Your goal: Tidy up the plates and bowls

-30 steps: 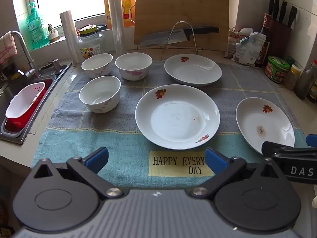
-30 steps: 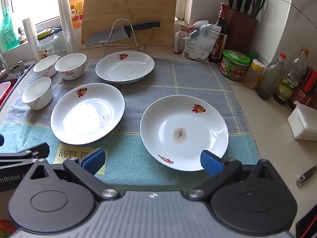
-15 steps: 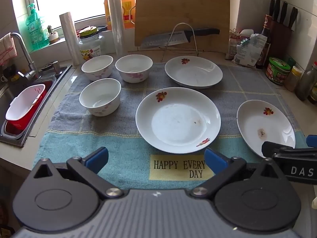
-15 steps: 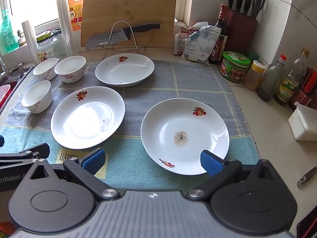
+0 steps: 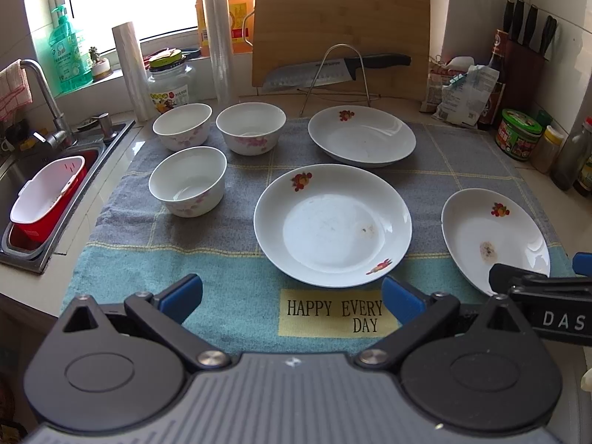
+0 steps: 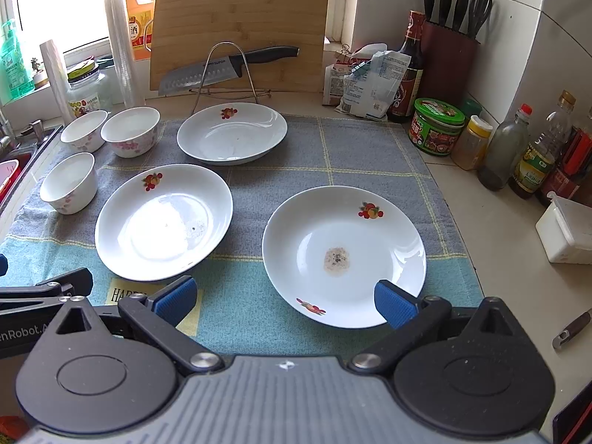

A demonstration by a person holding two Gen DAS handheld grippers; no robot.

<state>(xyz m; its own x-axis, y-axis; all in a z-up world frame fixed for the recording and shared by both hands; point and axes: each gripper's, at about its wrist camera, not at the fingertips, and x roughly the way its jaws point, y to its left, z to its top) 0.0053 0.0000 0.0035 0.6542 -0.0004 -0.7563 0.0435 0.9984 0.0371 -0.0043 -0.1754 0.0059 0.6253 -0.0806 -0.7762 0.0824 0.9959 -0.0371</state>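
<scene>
1. The near edge of the white plate with the brown spot (image 5: 492,236) is hidden behind the black right gripper (image 5: 536,281) in the left wrist view.
2. The yellow patch with black letters (image 6: 122,294) is partly hidden behind a blue fingertip (image 6: 174,301) in the right wrist view.
3. The red and white tub in the steel sink (image 6: 9,177) is cut off by the left edge there.
4. The words on the small green jar (image 5: 518,138) are too small to read.

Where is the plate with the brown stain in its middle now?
In the right wrist view, the stained plate lies on the towel directly ahead of the open right gripper, to the right of the middle plate.
</scene>
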